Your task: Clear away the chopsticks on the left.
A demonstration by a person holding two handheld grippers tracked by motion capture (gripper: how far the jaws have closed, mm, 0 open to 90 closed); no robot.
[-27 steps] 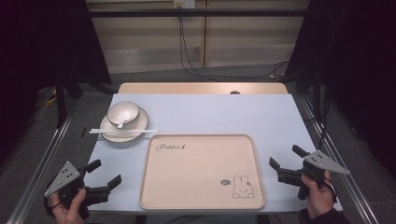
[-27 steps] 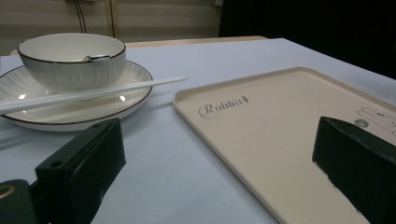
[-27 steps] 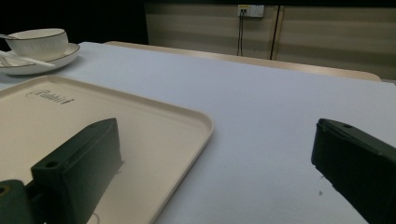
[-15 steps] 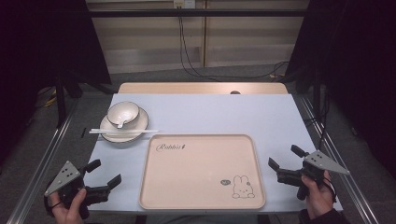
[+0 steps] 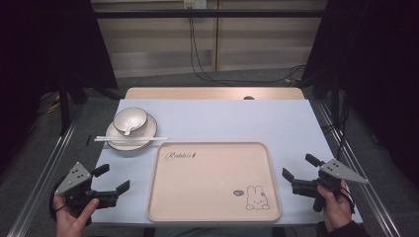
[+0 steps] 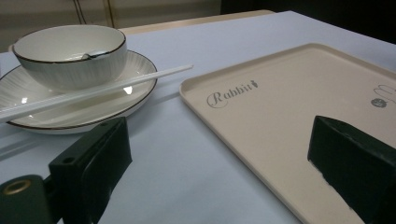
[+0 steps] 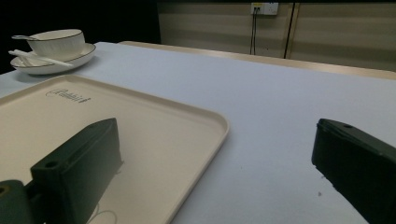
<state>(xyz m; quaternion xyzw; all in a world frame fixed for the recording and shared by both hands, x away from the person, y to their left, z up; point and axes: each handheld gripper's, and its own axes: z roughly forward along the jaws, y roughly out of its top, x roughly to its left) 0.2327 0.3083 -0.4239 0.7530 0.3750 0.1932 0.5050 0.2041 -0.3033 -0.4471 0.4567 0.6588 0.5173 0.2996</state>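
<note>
Both grippers idle: left gripper [image 5: 112,178] and right gripper [image 5: 298,173] spread wide, nothing held. Tray [image 5: 213,207] sits flat between them, its near-left rim under the left's jaws, far corner just ahead of the right's. Looks light, stiff, slick plastic; I'd pinch the raised rim at both side edges.

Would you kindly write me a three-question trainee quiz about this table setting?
1. True or false: the bowl sits on the plate.
2. What lies across the plate? A) white chopsticks B) a fork C) a knife
3. What animal is drawn on the tray?

Key: 1 true. 2 A. 3 a rabbit, at the corner nearest the right gripper. The left gripper and the right both hang open, holding nothing.
</note>
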